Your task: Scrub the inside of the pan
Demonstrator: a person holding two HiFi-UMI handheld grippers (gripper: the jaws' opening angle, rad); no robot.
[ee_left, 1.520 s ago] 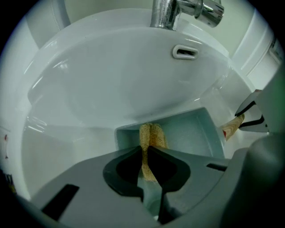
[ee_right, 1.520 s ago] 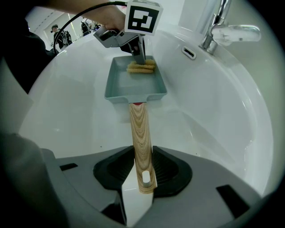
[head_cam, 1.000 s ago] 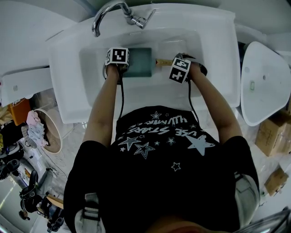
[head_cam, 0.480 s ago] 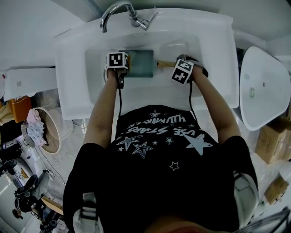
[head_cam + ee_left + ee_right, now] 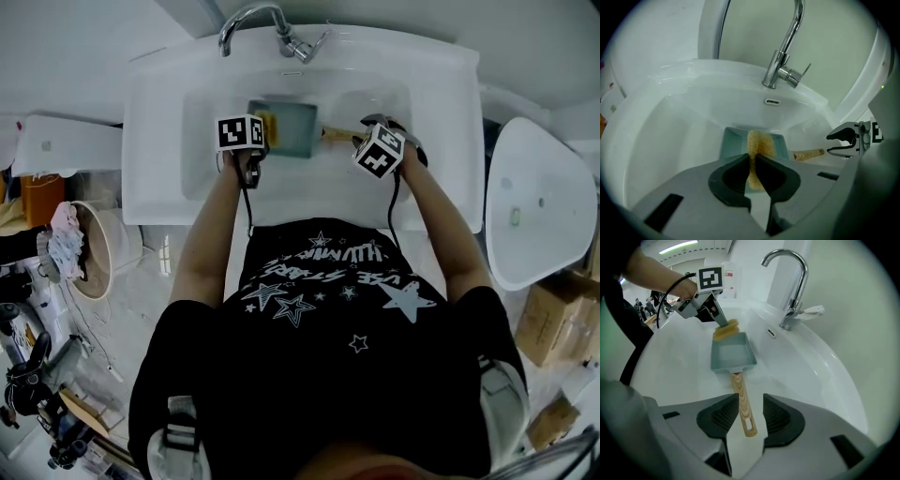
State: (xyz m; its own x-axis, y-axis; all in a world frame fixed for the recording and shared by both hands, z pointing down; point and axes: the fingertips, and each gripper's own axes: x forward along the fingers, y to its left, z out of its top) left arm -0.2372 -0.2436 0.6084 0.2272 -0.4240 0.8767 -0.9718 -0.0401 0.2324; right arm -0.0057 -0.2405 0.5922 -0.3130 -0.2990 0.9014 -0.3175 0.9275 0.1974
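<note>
A rectangular teal pan [image 5: 291, 128] lies in the white sink basin [image 5: 187, 122], its wooden handle [image 5: 337, 132] pointing right. My left gripper [image 5: 753, 157] is shut on a yellow sponge [image 5: 759, 143], which hangs over the pan's [image 5: 733, 140] left part. In the right gripper view the sponge [image 5: 726, 330] rests at the far rim of the pan [image 5: 732, 352]. My right gripper [image 5: 750, 400] has the handle's end [image 5: 742, 401] between its jaws. They are closing, with a gap still showing on the right side of the handle.
A chrome faucet [image 5: 258, 23] rises at the basin's back edge, above the overflow slot [image 5: 772, 101]. A second white basin [image 5: 534, 197] stands to the right. Clutter, a bowl and boxes lie on the floor at both sides.
The left gripper has drawn back toward the pan's left end, uncovering the sponge in the head view. The right gripper stays at the handle. The head camera has shifted slightly.
</note>
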